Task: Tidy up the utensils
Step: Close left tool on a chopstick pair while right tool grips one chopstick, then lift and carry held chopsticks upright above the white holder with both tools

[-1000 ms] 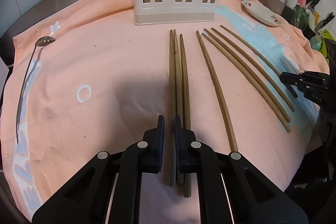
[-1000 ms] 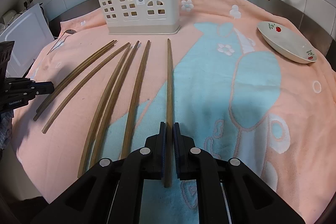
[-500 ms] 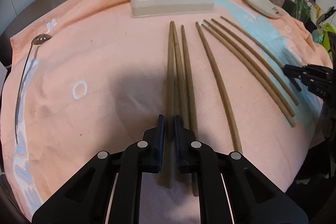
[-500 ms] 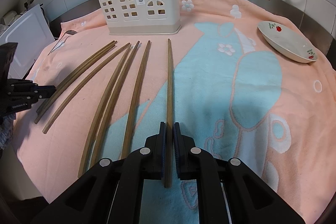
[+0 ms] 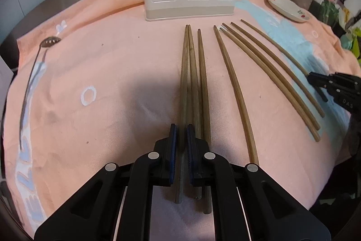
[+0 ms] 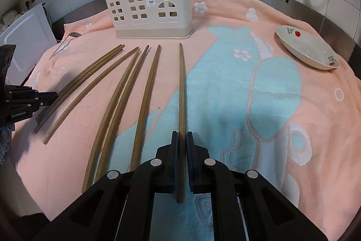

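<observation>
Left tongs (image 5: pixel 181 134) pinch one wooden chopstick (image 5: pixel 183 87) on the towel-covered desk (image 5: pixel 112 73); right tongs (image 6: pixel 182 141) clamp another chopstick (image 6: pixel 181 92), near a cream utensil holder (image 6: pixel 151 10).

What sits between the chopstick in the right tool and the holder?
Nothing visible. The right tool is shut on the chopstick, and bare towel runs from its tip to the holder.

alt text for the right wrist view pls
The right gripper is shut on one long wooden chopstick lying on a peach and blue towel. Six more chopsticks fan out left; a beige utensil caddy stands behind.
</observation>
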